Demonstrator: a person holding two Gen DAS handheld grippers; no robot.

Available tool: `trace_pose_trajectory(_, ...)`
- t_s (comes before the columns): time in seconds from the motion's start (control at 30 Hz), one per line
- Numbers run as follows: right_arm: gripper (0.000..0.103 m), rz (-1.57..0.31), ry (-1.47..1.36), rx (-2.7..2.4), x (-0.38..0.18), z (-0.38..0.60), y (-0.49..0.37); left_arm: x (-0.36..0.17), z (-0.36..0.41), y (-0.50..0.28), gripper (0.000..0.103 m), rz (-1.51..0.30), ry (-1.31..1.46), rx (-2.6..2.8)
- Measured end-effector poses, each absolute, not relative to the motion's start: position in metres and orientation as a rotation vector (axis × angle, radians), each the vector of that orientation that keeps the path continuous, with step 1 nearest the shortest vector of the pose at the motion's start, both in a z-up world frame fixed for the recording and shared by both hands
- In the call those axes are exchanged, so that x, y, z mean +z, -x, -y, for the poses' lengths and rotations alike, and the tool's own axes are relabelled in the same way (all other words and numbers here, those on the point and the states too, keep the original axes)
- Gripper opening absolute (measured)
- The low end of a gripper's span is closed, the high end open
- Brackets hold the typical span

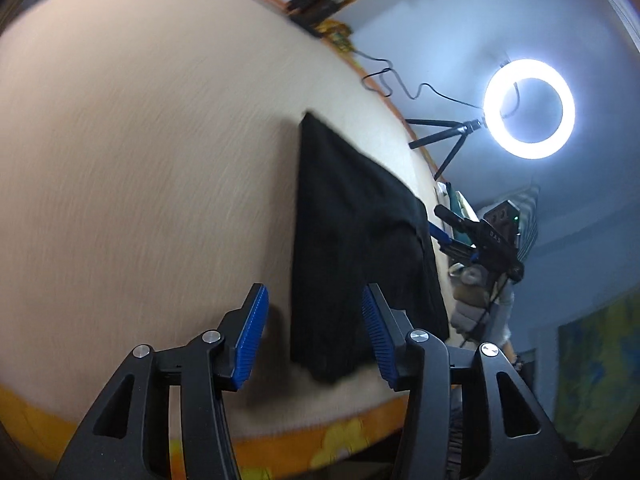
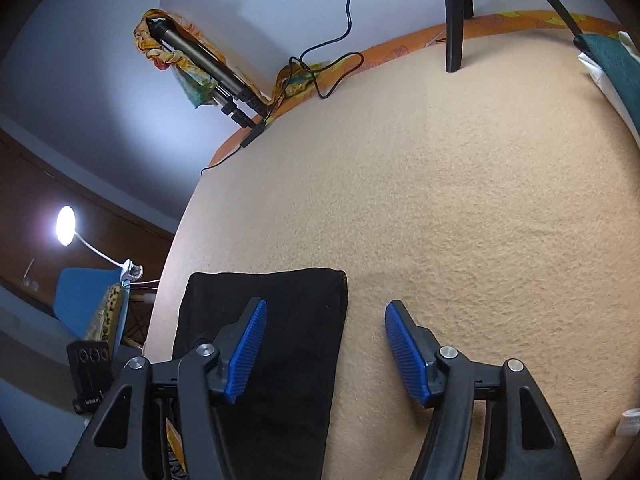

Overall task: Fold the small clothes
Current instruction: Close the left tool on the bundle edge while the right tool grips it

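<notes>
Black garment point(image 2: 276, 340) | folded flat rectangle on beige cloth point(image 2: 460, 200) | both tongs point(image 1: 314, 332) point(image 2: 326, 350) spread, empty

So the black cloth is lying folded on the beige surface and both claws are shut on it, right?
Not quite. Both wrist views show the left claw and right claw open, gripping nothing. The black cloth does lie folded on the beige surface.

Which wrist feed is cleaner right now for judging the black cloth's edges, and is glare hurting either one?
Left wrist view: motion-smeared beige cover, ring light glaring at right, black cloth edges soft. Right wrist view: sharp, cover texture crisp, cloth corners clear; desk lamp flares only at far left. Fisheye bends both.
</notes>
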State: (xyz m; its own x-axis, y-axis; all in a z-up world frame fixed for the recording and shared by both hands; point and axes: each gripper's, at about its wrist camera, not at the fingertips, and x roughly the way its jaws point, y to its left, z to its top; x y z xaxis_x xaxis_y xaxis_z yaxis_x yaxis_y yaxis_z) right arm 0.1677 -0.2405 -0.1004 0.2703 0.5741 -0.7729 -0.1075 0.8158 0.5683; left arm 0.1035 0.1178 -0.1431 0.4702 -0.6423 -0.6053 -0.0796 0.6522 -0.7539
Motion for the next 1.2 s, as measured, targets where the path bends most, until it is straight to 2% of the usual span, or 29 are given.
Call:
trace_pose_trajectory(0.2, 0.065, -1.205, -0.540, 0.530, -0.106, 0.243, -0.170, -0.158, -0.119, -0.090, 0.047, -1.014, 0.983, -0.431)
trace_pose_trajectory(0.37, 0.064, -1.195, -0.547, 0.561, -0.109, 0.235, -0.172, -0.153, -0.096, -0.098, 0.048, -1.013, 0.908, -0.478)
trace_pose_trajectory(0.63, 0.051, -1.186, -0.513, 0.588, -0.112, 0.215, -0.178, -0.147, -0.078, -0.104, 0.047, -0.989, 0.820, -0.521)
trace_pose_trajectory(0.67, 0.050, -1.187, -0.510, 0.586, -0.112, 0.214, -0.178, -0.146, -0.078, -0.103, 0.045, -0.987, 0.819, -0.521)
trace_pose_trajectory(0.73, 0.041, -1.210, -0.520, 0.599, -0.115, 0.212, -0.180, -0.147, -0.079, -0.104, 0.039, -0.987, 0.825, -0.517)
trace_pose_trajectory(0.77, 0.033, -1.220, -0.520, 0.603, -0.117, 0.211, -0.180, -0.148, -0.078, -0.105, 0.032, -0.989, 0.826, -0.513)
trace_pose_trajectory(0.83, 0.032, -1.213, -0.496, 0.601, -0.116, 0.206, -0.178, -0.150, -0.076, -0.106, 0.024, -0.994, 0.829, -0.510)
trace_pose_trajectory(0.87, 0.030, -1.214, -0.467, 0.596, -0.114, 0.202, -0.177, -0.151, -0.075, -0.106, 0.017, -0.997, 0.826, -0.505)
trace_pose_trajectory(0.9, 0.023, -1.219, -0.437, 0.591, -0.113, 0.198, -0.176, -0.151, -0.074, -0.106, 0.012, -0.999, 0.816, -0.489)
trace_pose_trajectory(0.97, 0.015, -1.224, -0.394, 0.578, -0.112, 0.191, -0.174, -0.150, -0.074, -0.103, 0.010, -0.996, 0.795, -0.477)
trace_pose_trajectory(1.07, 0.010, -1.204, -0.319, 0.544, -0.104, 0.182, -0.171, -0.141, -0.069, -0.096, 0.009, -0.983, 0.702, -0.460)
trace_pose_trajectory(1.2, 0.008, -1.153, -0.312, 0.515, -0.087, 0.182, -0.169, -0.131, -0.066, -0.089, 0.008, -0.961, 0.654, -0.457)
